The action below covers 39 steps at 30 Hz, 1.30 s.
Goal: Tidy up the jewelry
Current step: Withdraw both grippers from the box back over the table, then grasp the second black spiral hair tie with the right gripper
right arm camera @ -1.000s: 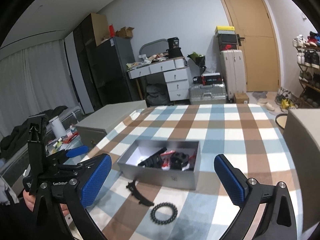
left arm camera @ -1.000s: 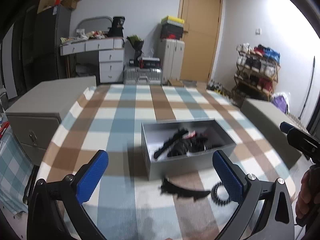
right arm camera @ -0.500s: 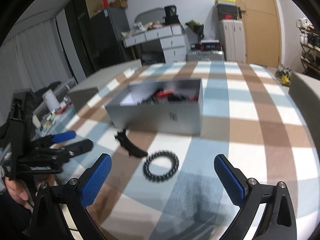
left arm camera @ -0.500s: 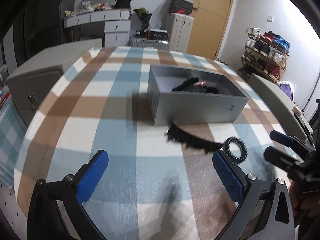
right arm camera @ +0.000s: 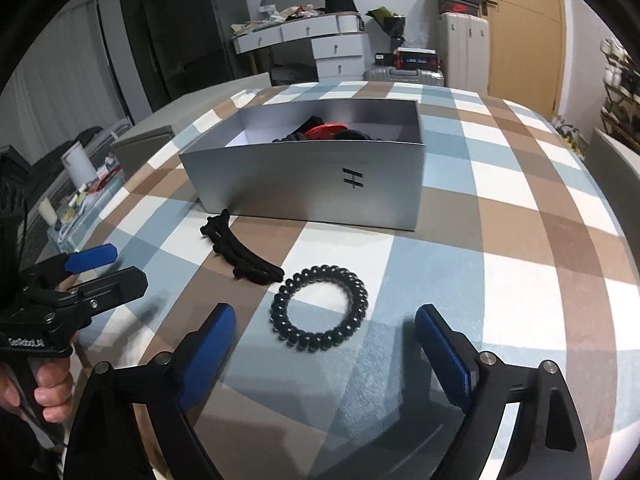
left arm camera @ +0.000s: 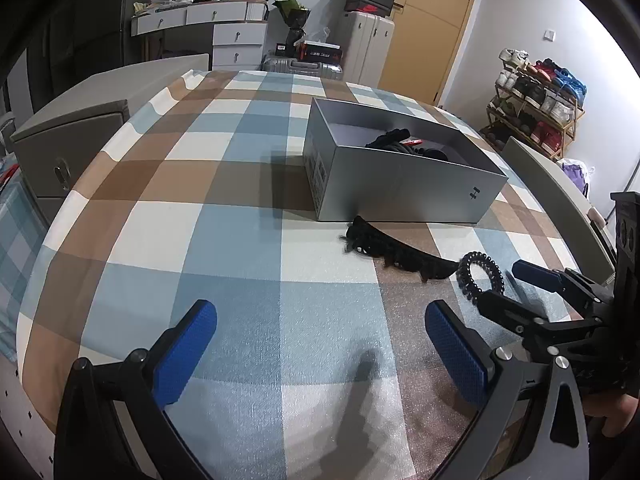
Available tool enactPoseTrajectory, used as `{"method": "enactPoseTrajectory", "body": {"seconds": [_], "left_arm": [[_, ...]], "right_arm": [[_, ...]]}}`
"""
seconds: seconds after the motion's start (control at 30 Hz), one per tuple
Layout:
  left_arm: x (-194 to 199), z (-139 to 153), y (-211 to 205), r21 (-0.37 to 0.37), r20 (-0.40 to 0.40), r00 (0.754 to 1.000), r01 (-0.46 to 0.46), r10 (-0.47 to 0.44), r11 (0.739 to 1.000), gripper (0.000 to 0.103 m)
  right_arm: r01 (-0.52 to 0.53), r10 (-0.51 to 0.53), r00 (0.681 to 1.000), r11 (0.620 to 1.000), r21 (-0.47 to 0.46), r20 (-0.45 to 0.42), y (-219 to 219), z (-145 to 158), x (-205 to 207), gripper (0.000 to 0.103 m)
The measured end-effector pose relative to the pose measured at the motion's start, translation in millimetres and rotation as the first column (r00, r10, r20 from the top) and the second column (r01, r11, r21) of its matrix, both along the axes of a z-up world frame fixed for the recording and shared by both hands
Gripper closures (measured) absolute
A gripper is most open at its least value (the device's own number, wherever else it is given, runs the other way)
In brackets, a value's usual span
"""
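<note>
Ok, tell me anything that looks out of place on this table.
Two pieces lie loose on the cloth in front of the box instead of inside with the others: a black hair clip and a coil hair tie. The clip's tip nearly meets the tie. Nothing looks spilled or damaged.

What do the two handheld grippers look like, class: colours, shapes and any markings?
Both the left gripper and right gripper have black angular frames with silver bolts and blue textured finger pads. The left gripper's body carries white lettering, mirrored in the right wrist view. No cables or sleeves show.
</note>
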<state>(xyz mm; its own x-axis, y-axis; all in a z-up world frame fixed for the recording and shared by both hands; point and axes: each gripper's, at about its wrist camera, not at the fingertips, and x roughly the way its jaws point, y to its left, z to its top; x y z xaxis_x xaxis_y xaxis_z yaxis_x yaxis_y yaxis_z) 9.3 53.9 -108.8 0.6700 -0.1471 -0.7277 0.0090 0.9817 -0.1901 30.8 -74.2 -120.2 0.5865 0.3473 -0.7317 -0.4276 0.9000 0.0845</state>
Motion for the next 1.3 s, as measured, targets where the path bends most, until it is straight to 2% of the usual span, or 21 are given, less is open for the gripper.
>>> {"method": "enactPoseTrajectory", "body": {"seconds": [0.2,0.3,0.4,0.57,0.67,0.9,1.0,1.1,1.3], "left_arm": [[0.9,-0.5,0.6,0.003,-0.009,1.0,-0.001,0.001,1.0,0.002],[-0.3,0.7,-1.4,0.014,-0.007,1.0,0.011,-0.011,1.0,0.002],[0.0,1.9,-2.1,0.014,-0.005,1.0,0.014,-0.014,1.0,0.002],[4.6,1.2,0.3,0.003,-0.024,1.0,0.008,-0.008,1.0,0.002],[6.8,2.7,3.6,-0.02,-0.03,1.0,-0.001,0.0,1.0,0.002],[16.7,1.9,-0.7,-0.012,-0.054,0.998,0.013,-0.013,1.0,0.002],[24.5,3.1,-7.9,-0.032,-0.064,0.997,0.046,-0.048,0.998,0.002],[31.9,4.8,-21.0,-0.003,-0.053,0.995,0.086,-0.086,0.996,0.002],[52.2,-2.8,-45.0,0.029,-0.084,0.982,0.173,-0.17,0.984,0.002]], "right_arm": [[-0.006,0.006,1.0,0.998,-0.055,0.013,13.4,-2.1,0.6,0.026],[0.012,-0.01,0.999,0.996,-0.088,0.03,16.1,-2.3,0.4,0.037],[0.012,-0.005,0.998,0.992,-0.125,0.057,20.5,-3.0,-2.4,0.054],[-0.02,0.032,0.996,0.99,-0.138,0.086,24.8,-3.3,-8.1,0.065],[-0.016,0.025,0.997,0.994,-0.113,0.078,20.5,-3.2,-6.6,0.068],[0.005,-0.003,0.997,1.0,-0.026,0.081,3.6,2.4,-6.0,0.068],[0.023,-0.024,0.996,1.0,0.013,0.081,-8.3,6.1,-5.8,0.068],[0.048,-0.052,0.996,0.997,0.058,0.075,-23.3,9.5,-3.7,0.068],[0.076,-0.083,0.995,0.988,0.132,0.05,-44.9,7.5,-1.4,0.068]]}}
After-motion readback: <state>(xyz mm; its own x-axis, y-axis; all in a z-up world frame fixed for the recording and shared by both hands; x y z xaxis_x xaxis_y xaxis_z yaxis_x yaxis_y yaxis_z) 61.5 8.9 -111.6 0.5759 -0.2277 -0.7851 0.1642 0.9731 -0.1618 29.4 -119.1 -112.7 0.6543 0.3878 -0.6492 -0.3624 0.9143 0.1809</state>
